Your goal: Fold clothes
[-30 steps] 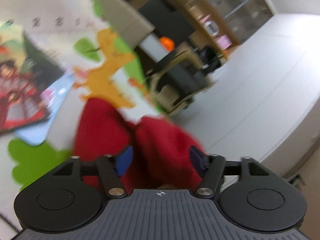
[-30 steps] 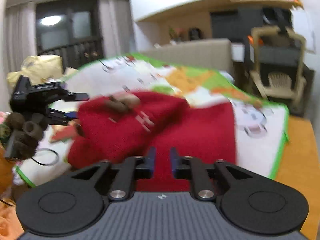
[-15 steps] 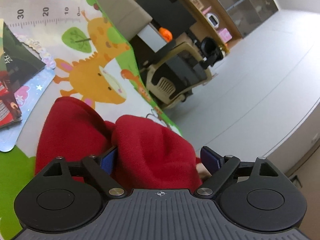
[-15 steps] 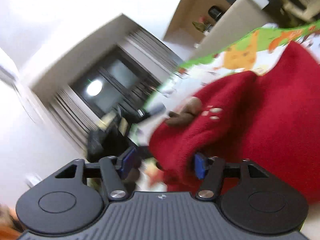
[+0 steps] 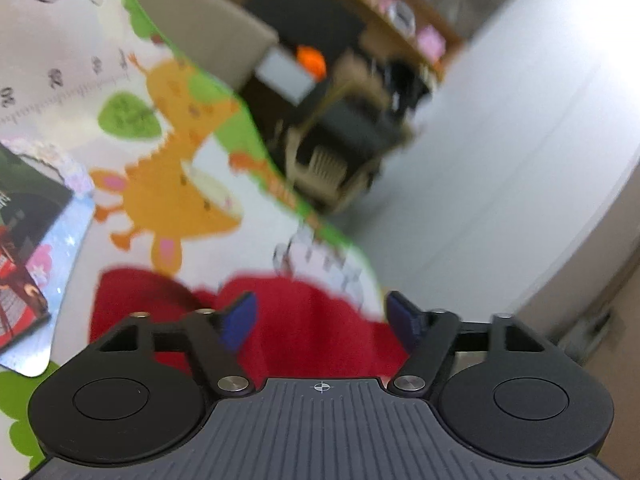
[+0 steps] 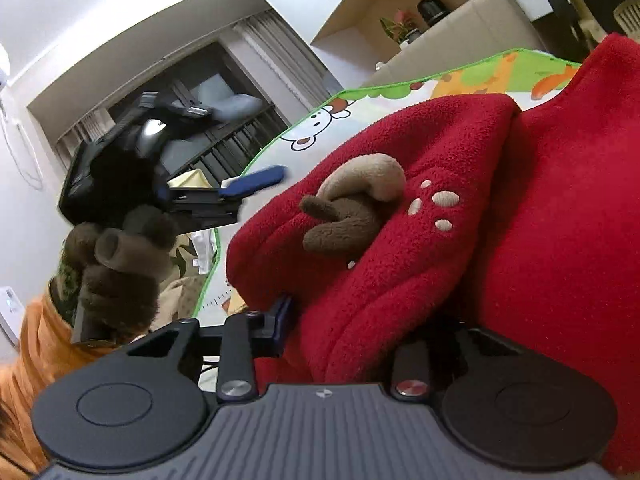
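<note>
A red fleece garment (image 5: 136,292) lies bunched on the animal-print play mat (image 5: 60,128). My left gripper (image 5: 320,314) hovers just above it, open, with nothing between its blue pads (image 5: 238,320). In the right wrist view the same red fleece garment (image 6: 540,220) fills the right side, showing brown plush antlers (image 6: 352,208) and a paw print. My right gripper (image 6: 352,316) is open around a thick fold of it; the right finger is buried under the fleece. The left gripper (image 6: 248,192) appears there too, in a brown fuzzy-gloved hand (image 6: 120,272).
A picture book on a pale blue sheet (image 5: 24,248) lies on the mat at the left. Past the mat's green edge stand a beige chair (image 5: 344,160) and a sofa back (image 5: 200,12), with grey floor to the right. An orange sleeve (image 6: 36,344) sits at the lower left.
The right gripper went from shut to open and pushed under the fleece fold. The left gripper pulled back, so the red fleece bulging between its fingers now lies lower.
</note>
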